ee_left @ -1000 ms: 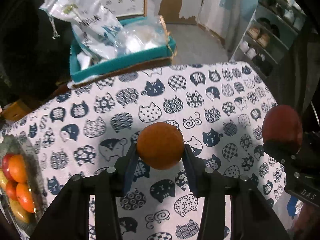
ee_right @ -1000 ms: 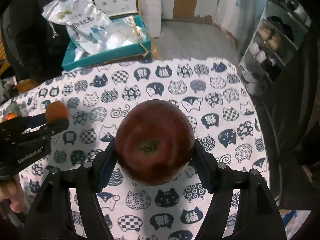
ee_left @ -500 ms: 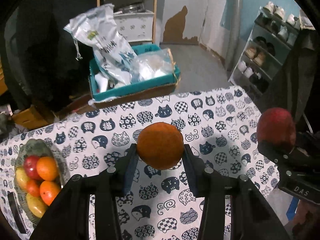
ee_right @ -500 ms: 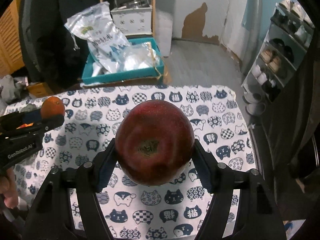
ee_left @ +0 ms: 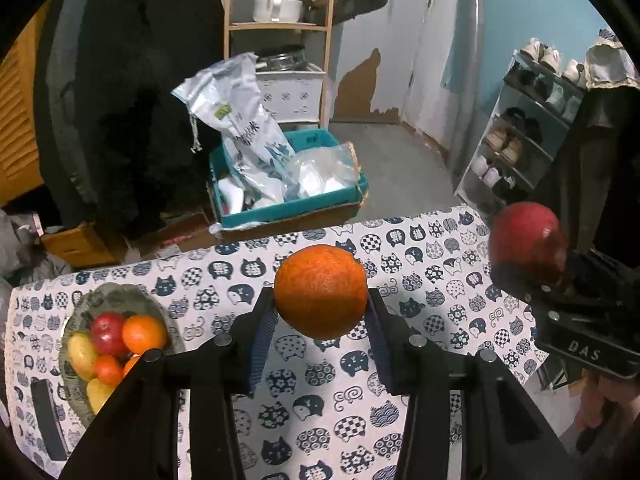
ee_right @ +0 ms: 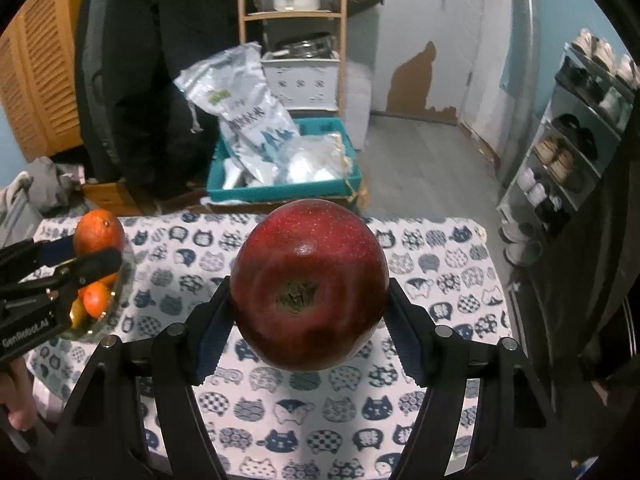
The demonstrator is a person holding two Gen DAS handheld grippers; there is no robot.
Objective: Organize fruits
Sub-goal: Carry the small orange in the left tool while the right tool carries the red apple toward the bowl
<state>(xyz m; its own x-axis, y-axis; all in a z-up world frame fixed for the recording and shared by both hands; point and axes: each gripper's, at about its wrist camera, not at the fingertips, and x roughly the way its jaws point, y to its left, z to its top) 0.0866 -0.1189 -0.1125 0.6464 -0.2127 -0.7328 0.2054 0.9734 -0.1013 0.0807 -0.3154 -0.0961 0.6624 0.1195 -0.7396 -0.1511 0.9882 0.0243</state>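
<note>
In the right wrist view the left gripper (ee_right: 86,254) hides most of the fruit bowl (ee_right: 120,284). The apple (ee_right: 309,284) covers part of the surface (ee_right: 440,280) behind it. The rice bag's (ee_left: 244,136) print is too small to read.

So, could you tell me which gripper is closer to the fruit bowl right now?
Left. The left gripper, holding the orange, is just beside the fruit bowl; the right gripper, holding the apple, is farther across the table.
</note>
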